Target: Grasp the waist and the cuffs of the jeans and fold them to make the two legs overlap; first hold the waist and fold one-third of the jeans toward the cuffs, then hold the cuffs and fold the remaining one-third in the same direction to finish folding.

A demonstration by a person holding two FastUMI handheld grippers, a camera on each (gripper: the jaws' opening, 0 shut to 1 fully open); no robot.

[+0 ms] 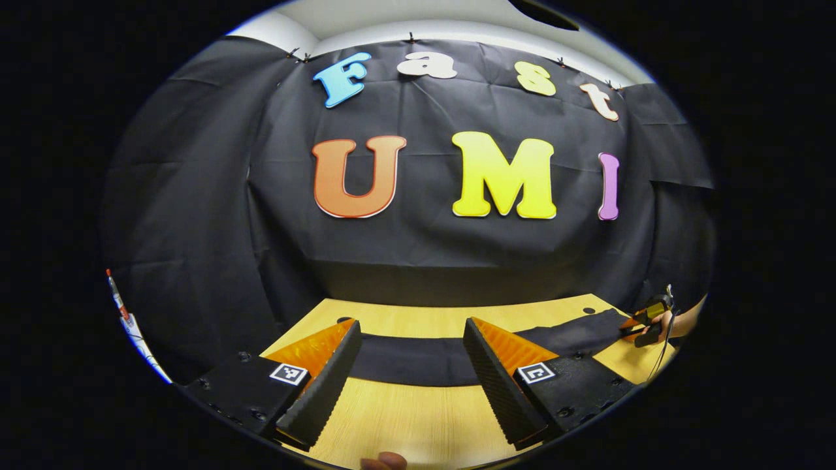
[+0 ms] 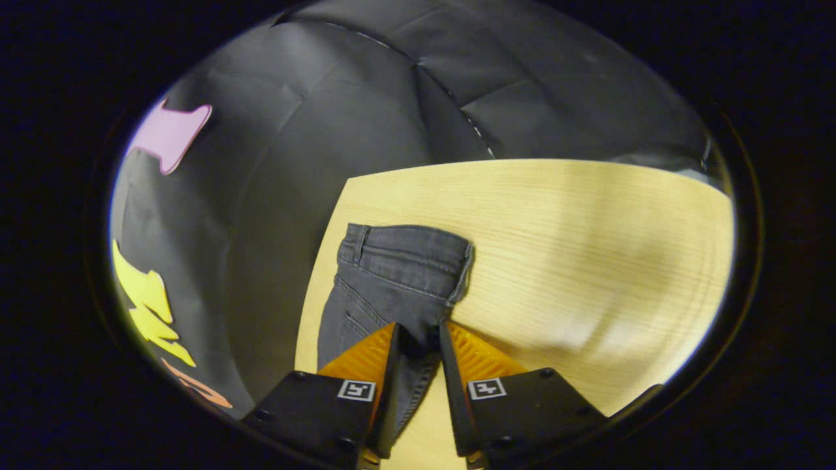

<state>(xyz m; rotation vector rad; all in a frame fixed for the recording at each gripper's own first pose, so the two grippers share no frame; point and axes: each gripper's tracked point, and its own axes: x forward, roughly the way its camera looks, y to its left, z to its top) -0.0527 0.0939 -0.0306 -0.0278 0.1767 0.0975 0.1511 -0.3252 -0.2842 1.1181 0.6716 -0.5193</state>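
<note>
The jeans [image 1: 418,362] are lying long across the table [image 1: 405,418], running from nine to three o'clock ahead of the left gripper [image 1: 408,375], which is hanging open above them. The right gripper [image 2: 418,385] is sitting at the waist end, narrowly parted around the fabric; whether it is pinching it, I cannot tell.

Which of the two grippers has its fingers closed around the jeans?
The right gripper: its fingers sit nearly together around the dark jeans near the waist. The left gripper is wide open above the table, holding nothing.
</note>
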